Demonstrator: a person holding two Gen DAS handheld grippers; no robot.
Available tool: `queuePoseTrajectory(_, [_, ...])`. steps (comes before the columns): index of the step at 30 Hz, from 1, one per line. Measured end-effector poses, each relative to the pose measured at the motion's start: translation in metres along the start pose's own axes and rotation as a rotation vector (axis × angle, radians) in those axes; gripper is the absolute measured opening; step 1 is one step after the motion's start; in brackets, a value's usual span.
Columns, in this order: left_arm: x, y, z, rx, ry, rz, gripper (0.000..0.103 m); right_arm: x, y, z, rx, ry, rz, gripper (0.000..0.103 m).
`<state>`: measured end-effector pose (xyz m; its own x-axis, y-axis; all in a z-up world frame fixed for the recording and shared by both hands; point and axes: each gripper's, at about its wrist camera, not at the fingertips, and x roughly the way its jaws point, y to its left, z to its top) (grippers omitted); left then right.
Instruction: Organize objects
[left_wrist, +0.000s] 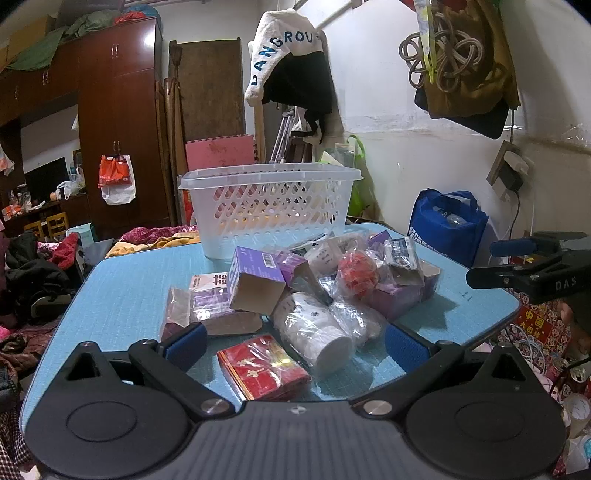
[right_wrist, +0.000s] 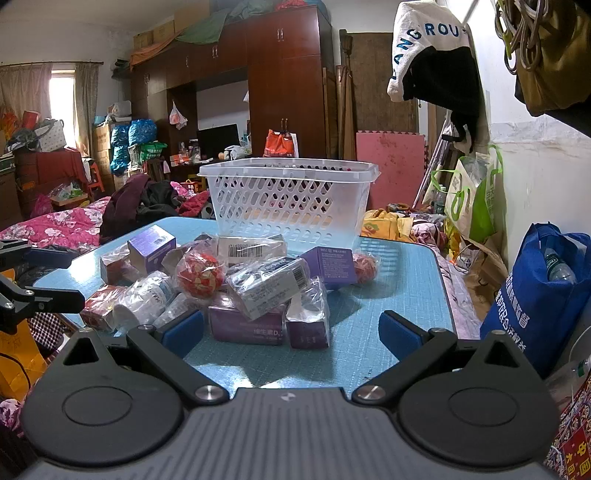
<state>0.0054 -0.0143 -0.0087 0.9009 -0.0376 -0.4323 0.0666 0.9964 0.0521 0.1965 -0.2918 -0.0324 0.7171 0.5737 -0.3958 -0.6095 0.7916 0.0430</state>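
Blue surface (left_wrist: 122, 295) with a heap of packets before a white basket (left_wrist: 269, 206).

The surface is a gridded mat with rounded corners; the basket, lattice-walled plastic, stands at its far edge, just behind the heap; the heap holds purple cartons (right_wrist: 245, 325), a sleeve of white cups (left_wrist: 317, 332) in crinkled film, a flat red packet (left_wrist: 262, 365) and a round red ball (right_wrist: 199, 277); left claw (left_wrist: 295, 341) and right claw (right_wrist: 291, 332) both gape wide, blue-padded, gripping nothing, low at the near edge.
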Motion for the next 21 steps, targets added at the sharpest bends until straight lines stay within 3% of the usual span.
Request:
queuePoseTrajectory(17, [0.0012, -0.0020, -0.0009, 0.014, -0.003, 0.010, 0.103, 0.0009, -0.0009, -0.0010, 0.003, 0.002, 0.000, 0.103])
queuePoseTrajectory(19, [-0.0005, -0.0051, -0.0013, 0.033, -0.029, 0.039, 0.103, 0.0010, -0.0021, -0.0016, 0.019, -0.011, 0.005, 0.103])
queuePoseTrajectory(21, [-0.0072, -0.0063, -0.0017, 0.036, -0.108, 0.081, 0.103, -0.0023, -0.0023, -0.0031, 0.025, -0.088, 0.017, 0.103])
